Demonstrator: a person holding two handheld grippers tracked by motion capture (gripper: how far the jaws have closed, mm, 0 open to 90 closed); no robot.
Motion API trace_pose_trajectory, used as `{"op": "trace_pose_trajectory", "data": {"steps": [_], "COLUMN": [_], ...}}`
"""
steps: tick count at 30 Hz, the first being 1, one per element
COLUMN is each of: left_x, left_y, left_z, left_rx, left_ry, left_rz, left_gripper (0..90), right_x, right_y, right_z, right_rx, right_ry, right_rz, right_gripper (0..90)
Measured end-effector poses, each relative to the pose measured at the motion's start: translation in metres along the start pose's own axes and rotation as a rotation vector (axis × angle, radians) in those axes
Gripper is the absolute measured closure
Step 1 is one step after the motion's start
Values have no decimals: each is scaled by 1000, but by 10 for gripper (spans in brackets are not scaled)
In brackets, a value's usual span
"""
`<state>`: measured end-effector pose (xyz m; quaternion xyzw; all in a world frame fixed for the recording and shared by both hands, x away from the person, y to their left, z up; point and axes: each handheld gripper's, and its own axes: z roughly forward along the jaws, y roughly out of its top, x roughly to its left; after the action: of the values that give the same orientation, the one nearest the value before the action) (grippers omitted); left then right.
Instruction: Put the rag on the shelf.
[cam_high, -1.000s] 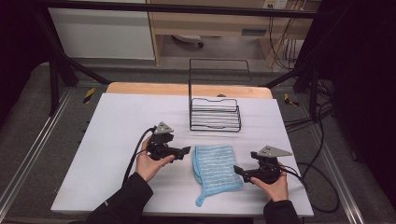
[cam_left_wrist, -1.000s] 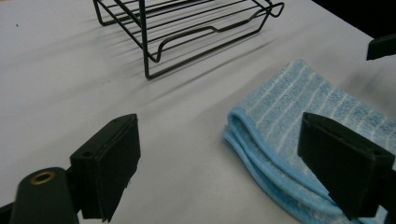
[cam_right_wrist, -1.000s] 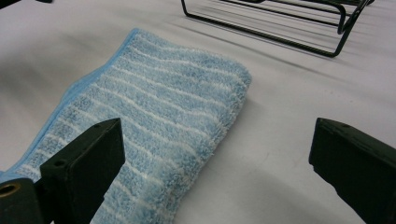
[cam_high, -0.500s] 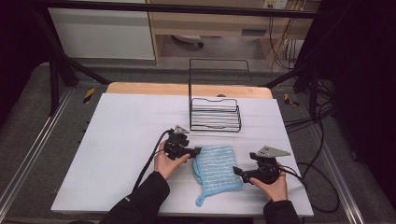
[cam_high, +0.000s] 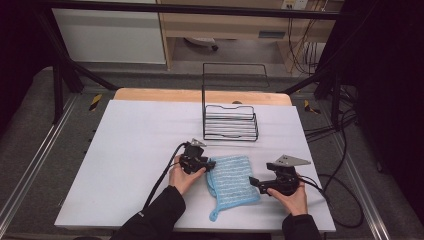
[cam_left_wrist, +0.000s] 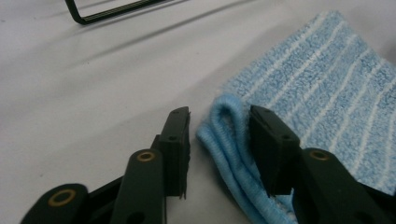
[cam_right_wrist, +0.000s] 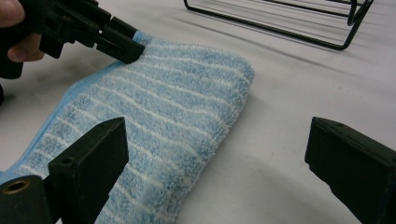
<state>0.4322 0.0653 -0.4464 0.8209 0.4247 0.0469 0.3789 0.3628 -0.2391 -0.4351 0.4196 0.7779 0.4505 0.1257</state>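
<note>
A folded light-blue striped cloth (cam_high: 231, 182) lies on the white table near the front, a small loop at its near corner. My left gripper (cam_high: 209, 164) is at the cloth's left edge, open, and the cloth's folded hem (cam_left_wrist: 229, 116) stands between its jaws without being pinched. In the right gripper view the same gripper (cam_right_wrist: 126, 46) touches the cloth (cam_right_wrist: 173, 116) at its far corner. My right gripper (cam_high: 254, 182) rests at the cloth's right edge, jaws wide open, one jaw over the cloth and the other over bare table.
A black wire rack (cam_high: 230, 122) stands just behind the cloth, with a tall wire back. The white table surface (cam_high: 125, 145) stretches free to the left. Cables trail from both grippers, the right one off the table's right edge.
My left gripper has moved rightward across the table to the cloth's left edge, and the hem now sits between its jaws. The right gripper and the cloth have stayed put.
</note>
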Motion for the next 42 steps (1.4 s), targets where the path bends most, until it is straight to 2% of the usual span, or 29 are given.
{"op": "trace_pose_trajectory", "data": {"steps": [5,7,11,18,21,25,29,35,42], "left_x": [0,-1,-3,-3,-4,-5,-6,-8,-6], "left_y": [0,0,0,-2,-2,-3,-3,-4,-4], "left_z": [1,1,0,1,1,2,2,3,3], "left_rx": [3,1,3,-13,-12,-9,-10,-18,-21], "left_ry": [-3,-5,3,0,5,14,22,28,20], "left_rz": [-11,-20,-12,-34,-33,-20,-5,10,14], "left_gripper": [642,658,705,750,753,753,753,753,753], "right_x": [-3,-4,-7,-14,-17,-21,-22,-25,-23], "right_y": [6,11,22,34,36,36,34,31,28], "right_z": [3,6,14,38,46,53,57,59,64], "right_rx": [-2,4,13,44,60,64,91,121,140], "right_ry": [0,-12,-23,-28,-38,-52,-34,-17,6], "right_rz": [18,6,-7,41,38,25,41,79,77], "right_gripper": [78,80,83,109,180,330,453,569,682]}}
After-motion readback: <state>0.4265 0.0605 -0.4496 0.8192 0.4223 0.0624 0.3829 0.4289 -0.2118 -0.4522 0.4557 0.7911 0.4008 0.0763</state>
